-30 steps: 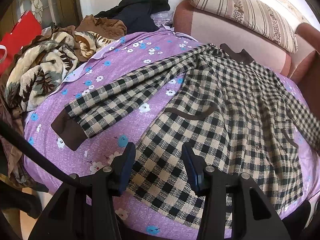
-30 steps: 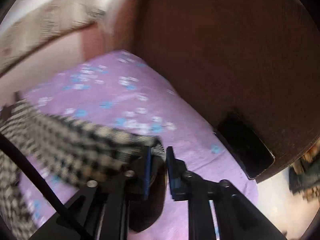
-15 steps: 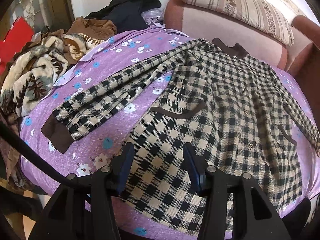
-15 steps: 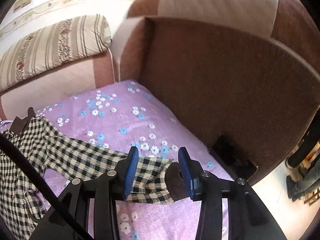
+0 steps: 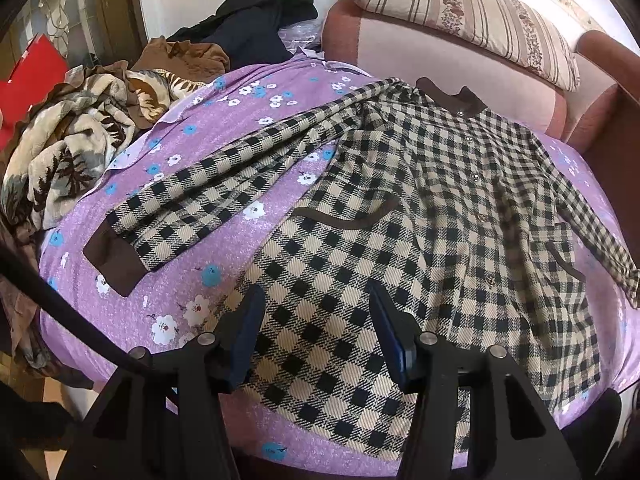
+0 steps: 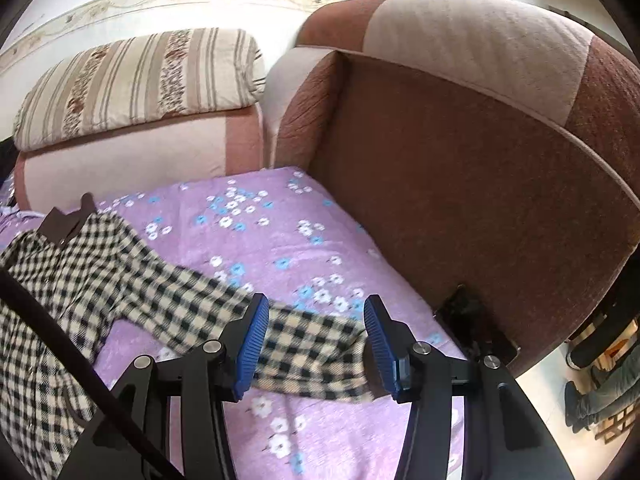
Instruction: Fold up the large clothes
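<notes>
Flat now: checked shirt spread, sleeves out; left gripper parted, empty; right gripper opening, unclamped.

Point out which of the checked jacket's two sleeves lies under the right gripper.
The sleeve stretched toward the brown sofa arm; its end lies loose between the right gripper's opening jaws. The other sleeve reaches toward the clothes pile.

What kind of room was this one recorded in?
Probably a home living room: a checked shirt lies spread on a sofa seat covered by a purple floral sheet, with a striped cushion on the backrest and a heap of other clothes beside it.
</notes>
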Demonstrator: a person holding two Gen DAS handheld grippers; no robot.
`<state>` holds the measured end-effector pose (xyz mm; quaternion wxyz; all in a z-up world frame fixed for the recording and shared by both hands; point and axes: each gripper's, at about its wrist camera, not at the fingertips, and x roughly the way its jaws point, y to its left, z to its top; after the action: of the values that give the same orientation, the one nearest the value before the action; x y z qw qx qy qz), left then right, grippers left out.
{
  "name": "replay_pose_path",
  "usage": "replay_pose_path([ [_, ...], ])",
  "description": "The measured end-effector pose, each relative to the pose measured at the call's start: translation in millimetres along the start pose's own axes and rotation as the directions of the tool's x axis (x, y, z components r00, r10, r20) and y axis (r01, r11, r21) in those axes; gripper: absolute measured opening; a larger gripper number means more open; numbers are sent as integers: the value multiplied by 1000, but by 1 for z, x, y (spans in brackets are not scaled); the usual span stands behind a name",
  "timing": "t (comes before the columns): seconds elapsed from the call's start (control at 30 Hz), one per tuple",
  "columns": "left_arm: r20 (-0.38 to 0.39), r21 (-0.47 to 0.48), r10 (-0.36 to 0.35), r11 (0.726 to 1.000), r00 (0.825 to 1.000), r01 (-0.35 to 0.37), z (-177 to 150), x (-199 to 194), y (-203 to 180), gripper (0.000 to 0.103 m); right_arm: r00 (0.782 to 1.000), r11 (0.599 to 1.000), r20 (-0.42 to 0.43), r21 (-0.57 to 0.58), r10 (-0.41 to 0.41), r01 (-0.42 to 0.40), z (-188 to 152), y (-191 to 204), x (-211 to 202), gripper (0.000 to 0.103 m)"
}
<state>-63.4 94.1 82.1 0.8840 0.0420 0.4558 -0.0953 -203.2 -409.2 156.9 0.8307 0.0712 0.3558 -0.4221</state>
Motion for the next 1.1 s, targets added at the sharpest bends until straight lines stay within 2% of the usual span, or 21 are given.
replay_pose_path([
  [0.2, -3, -29, 7, 1000, 1000, -7, -7, -4, 7, 55, 996, 997, -39, 24, 78, -77, -16, 20, 2, 54],
  [0.23, 0, -34, 9, 999, 1000, -9, -8, -5, 8, 57, 994, 994, -32, 40, 104, -102, -20, 23, 0, 58],
  [0.27, 4, -35, 16, 999, 1000, -15, -10, -6, 10, 60, 992, 991, -22, 47, 124, -123, -26, 27, -2, 66],
  [0.3, 9, -35, 22, 999, 1000, -22, -11, -6, 11, 67, 991, 990, -14, 45, 134, -133, -31, 33, -2, 70],
  [0.33, 14, -33, 29, 999, 999, -28, -12, -6, 13, 69, 990, 990, -11, 34, 139, -139, -37, 40, -1, 71],
  [0.4, 14, -28, 50, 998, 999, -49, -14, -2, 19, 70, 987, 988, -44, -9, 155, -156, -50, 59, 4, 71],
  [0.5, -14, -48, 69, 996, 998, -69, -12, 7, 38, 70, 967, 970, -104, -48, 231, -237, -70, 83, 7, 71],
  [0.57, -32, -85, 74, 993, 997, -77, -11, 14, 54, 70, 949, 952, -124, -71, 289, -299, -83, 96, 6, 71],
  [0.7, -65, -157, 7, 987, 998, -17, -13, 34, 89, 70, 884, 893, -212, -87, 417, -442, -113, 109, 9, 71],
  [0.87, -100, -108, -98, 990, 990, 88, -8, 65, 93, 70, 808, 849, -340, -49, 482, -527, -151, 112, 26, 71],
  [0.97, -81, -73, -134, 989, 988, 128, -5, 71, 86, 76, 775, 838, -372, 11, 511, -546, -163, 112, 36, 72],
  [1.0, -84, -67, -165, 985, 983, 160, -3, 72, 81, 76, 765, 833, -374, 37, 524, -553, -167, 111, 38, 72],
  [1.07, -95, -56, -222, 974, 970, 218, -4, 72, 71, 76, 762, 828, -357, 66, 541, -557, -170, 111, 37, 73],
  [1.1, -107, -44, -245, 969, 964, 242, -6, 72, 64, 76, 753, 820, -357, 75, 553, -567, -172, 113, 35, 73],
])
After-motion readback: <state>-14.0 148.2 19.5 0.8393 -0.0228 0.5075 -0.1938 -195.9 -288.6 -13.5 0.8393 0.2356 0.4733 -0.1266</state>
